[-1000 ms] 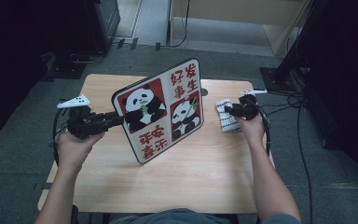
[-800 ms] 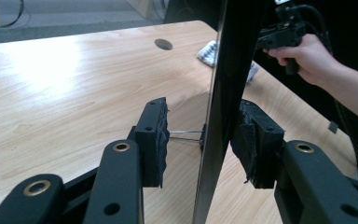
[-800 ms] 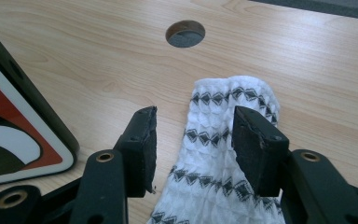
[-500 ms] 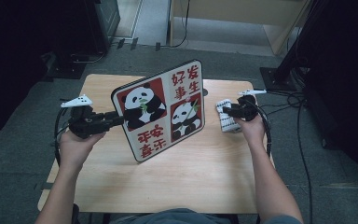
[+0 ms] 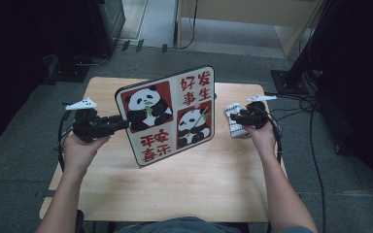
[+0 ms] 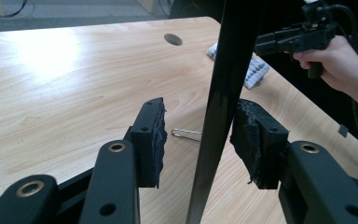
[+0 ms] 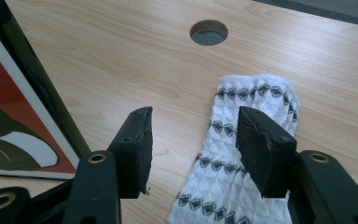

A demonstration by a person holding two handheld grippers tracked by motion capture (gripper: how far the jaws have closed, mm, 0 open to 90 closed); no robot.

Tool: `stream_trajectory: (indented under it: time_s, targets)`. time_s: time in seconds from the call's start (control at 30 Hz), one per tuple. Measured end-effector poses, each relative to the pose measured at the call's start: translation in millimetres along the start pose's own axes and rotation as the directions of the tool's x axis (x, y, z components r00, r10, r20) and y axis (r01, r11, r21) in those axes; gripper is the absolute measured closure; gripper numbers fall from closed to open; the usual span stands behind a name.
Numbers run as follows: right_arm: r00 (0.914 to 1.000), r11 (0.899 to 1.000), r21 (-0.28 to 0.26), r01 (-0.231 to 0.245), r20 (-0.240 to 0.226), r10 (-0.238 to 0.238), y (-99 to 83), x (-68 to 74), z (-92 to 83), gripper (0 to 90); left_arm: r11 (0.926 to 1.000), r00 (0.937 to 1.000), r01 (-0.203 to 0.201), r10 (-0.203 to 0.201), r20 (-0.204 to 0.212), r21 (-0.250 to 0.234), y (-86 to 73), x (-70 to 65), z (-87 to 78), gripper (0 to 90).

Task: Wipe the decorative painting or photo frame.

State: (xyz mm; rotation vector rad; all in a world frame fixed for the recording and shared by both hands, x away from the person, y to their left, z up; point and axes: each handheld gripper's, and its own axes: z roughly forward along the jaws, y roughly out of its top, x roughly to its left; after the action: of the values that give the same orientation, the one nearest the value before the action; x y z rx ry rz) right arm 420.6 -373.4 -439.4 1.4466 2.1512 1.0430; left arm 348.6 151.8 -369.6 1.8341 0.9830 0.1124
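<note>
Overhead first, in the high view: panda picture board (image 5: 167, 116) standing on its lower edge about the middle of the surface (image 5: 175, 194), a little nearer the far edge, face tilted up toward the person. Left gripper (image 5: 124, 124) level at the board's left edge; right gripper (image 5: 233, 119) apart from the board, over a folded patterned cloth (image 5: 235, 132) near the right edge. Next, the left gripper view: board (image 6: 223, 93) seen edge-on between the fingers (image 6: 151, 135), which have just been opening; a clear gap on one side, the other pad close by but seemingly not pressing, so apparently a loose bracket against tipping rather than a grip. Thin wire piece (image 6: 186, 134) on the wood just behind the board, possibly its prop, though hard to tell. Farther off, the right gripper (image 6: 261, 46) above the cloth (image 6: 256, 74). Last, the right gripper view: fingers (image 7: 261, 149) wide, also just opened further, holding nothing, poised above the cloth (image 7: 256, 102), probably ready to close on it. Board's corner (image 7: 9, 116) at the left; round cable hole (image 7: 208, 31) toward the far edge.
</note>
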Motion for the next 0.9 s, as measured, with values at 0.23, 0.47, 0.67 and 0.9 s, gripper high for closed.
stream_trajectory:
  time_s: [0.23, 0.47, 0.67, 0.9]
  targets:
    - [0.9997, 1.000, -0.004, 0.018, -0.016, -0.018, -1.4, 8.4, -6.0, 46.8, 0.9999, 1.0000, -0.005, 0.005, -0.008, 0.009, 0.6, 3.4, 3.9, 53.9]
    - [0.9988, 0.999, -0.028, 0.030, -0.038, -0.031, -3.4, 17.0, -12.0, 46.7, 0.9999, 0.9996, -0.006, 0.007, -0.026, 0.015, 0.6, 8.1, 7.7, 53.8]
    - [0.9979, 0.998, -0.030, 0.048, -0.041, -0.049, -6.2, 24.0, -17.8, 46.4, 0.9998, 0.9994, 0.004, -0.004, -0.035, 0.021, -1.2, 12.6, 10.8, 53.6]
    - [0.9950, 0.996, -0.047, 0.073, -0.065, -0.076, -12.2, 30.6, -21.8, 45.6, 0.9993, 0.9993, 0.007, -0.006, -0.037, 0.037, -2.8, 16.2, 15.8, 53.2]
